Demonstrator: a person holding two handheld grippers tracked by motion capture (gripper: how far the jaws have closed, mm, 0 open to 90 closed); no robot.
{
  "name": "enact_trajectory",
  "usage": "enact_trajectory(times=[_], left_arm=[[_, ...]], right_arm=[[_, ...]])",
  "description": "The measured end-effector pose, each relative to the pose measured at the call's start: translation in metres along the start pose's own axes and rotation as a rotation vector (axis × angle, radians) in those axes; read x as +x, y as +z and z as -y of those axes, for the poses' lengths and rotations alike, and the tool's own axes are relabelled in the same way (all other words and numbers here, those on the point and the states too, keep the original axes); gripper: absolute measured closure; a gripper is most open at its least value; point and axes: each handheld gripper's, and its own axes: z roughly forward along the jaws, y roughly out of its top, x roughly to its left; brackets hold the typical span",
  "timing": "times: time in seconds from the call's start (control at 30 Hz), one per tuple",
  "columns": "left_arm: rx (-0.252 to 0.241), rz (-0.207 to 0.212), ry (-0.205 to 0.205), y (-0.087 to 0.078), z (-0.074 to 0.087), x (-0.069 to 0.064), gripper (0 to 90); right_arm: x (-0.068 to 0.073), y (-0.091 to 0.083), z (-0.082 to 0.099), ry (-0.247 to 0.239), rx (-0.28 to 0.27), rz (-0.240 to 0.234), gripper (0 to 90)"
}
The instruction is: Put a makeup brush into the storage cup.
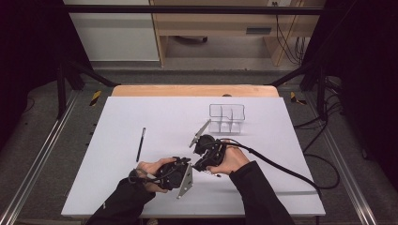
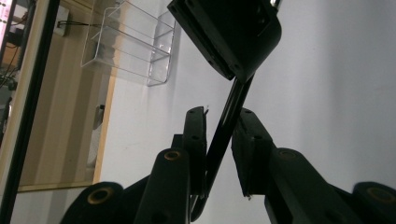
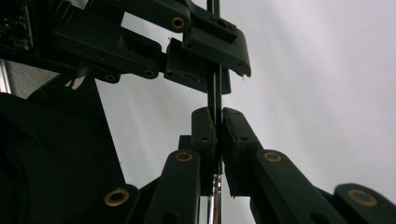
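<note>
Nearest me, both grippers met low on the white worktop (image 1: 141, 112), at about 6 o'clock of its sheet. The left gripper (image 1: 187, 164) lay at 7 o'clock, pointing toward 3 o'clock; the right gripper (image 1: 199, 166) sat just beside it at 5 o'clock, pointing back toward 9 o'clock. A thin black pen (image 3: 214, 88) ran between the two.

In the right gripper view, the right jaws were clamped together on the pen's shaft, with a silver part of the pen showing below them. The left gripper's jaws showed above, at 12 o'clock, around the same shaft.

In the left gripper view, the pen (image 2: 224, 135) passed slantwise between the left jaws, against one pad, with a gap left at the other. I noted these jaws as nearly together, not yet pressing from both sides.

Farther out, at 10 o'clock, a second black pen (image 1: 141, 143) lay flat on the worktop, well apart from the grippers. Beyond, at 1 o'clock, stood a clear plastic organiser (image 1: 227, 117) with compartments.
</note>
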Motion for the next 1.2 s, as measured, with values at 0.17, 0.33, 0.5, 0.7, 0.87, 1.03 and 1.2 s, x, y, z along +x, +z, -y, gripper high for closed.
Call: enact_trajectory(times=[0.17, 0.33, 0.5, 0.7, 0.87, 1.03, 1.2], left_arm=[[0.005, 0.013, 0.023, 0.000, -0.001, -0.002, 77.9], [0.019, 0.037, 0.062, 0.002, -0.003, -0.005, 82.1], [0.027, 0.042, 0.077, 0.002, -0.003, -0.007, 82.8], [0.036, 0.037, 0.050, 0.001, 0.000, -0.005, 82.8], [0.045, 0.041, 0.012, 0.000, 0.005, -0.003, 82.8], [0.047, 0.042, -0.053, -0.002, 0.013, 0.000, 82.8], [0.023, 0.048, -0.138, -0.004, 0.021, 0.001, 82.8]], right_arm=[[0.000, 0.000, 0.000, -0.005, 0.002, -0.004, 84.4], [0.000, -0.001, 0.000, -0.014, 0.001, -0.010, 84.2], [0.000, 0.000, 0.001, -0.019, 0.011, -0.014, 83.8], [-0.001, -0.006, 0.002, -0.019, -0.055, 0.014, 76.9], [-0.004, -0.017, 0.003, -0.017, -0.118, 0.079, 66.2], [-0.006, -0.033, 0.007, -0.010, -0.221, 0.160, 52.3], [-0.010, -0.042, 0.012, 0.019, -0.304, 0.216, 42.9]])
